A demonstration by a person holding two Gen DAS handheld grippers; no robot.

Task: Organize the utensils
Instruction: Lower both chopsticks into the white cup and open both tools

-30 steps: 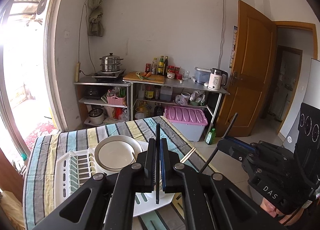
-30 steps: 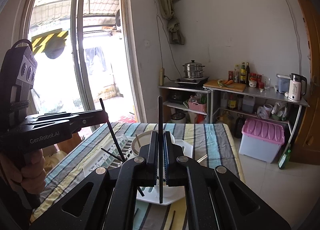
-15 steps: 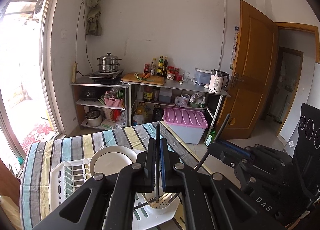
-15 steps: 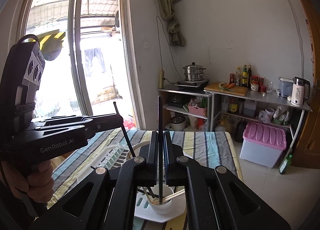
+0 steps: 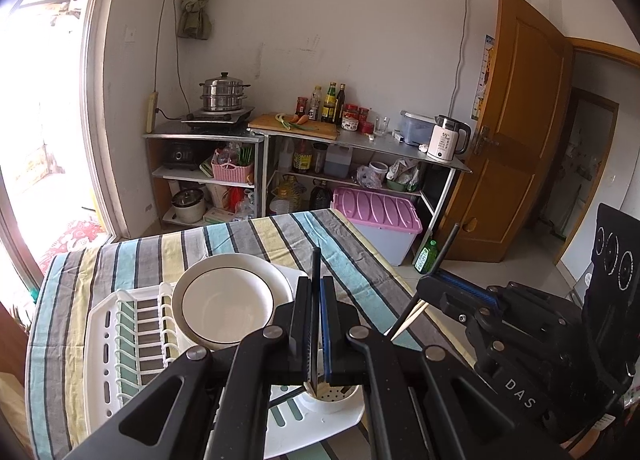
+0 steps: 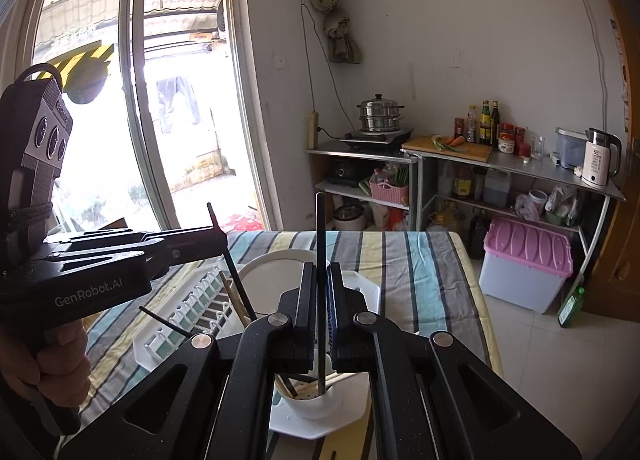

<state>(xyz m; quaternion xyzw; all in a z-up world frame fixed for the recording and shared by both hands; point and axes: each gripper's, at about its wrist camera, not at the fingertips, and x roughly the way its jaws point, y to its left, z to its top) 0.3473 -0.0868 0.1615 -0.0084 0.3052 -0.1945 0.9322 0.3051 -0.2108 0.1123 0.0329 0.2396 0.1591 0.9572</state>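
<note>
Striped-cloth table [image 5: 248,236] carries a white perforated utensil cup [image 6: 316,400]. Each tool, left tool [image 5: 316,340] and right tool [image 6: 320,324], clamps one black chopstick [image 6: 320,260]; early or off-centre release may drop it outside the cup.

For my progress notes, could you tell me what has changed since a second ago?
Both grippers have come down over the white utensil cup, each lowering its black chopstick tip into it. Left gripper and right gripper stay clamped; plate and rack unmoved.
</note>
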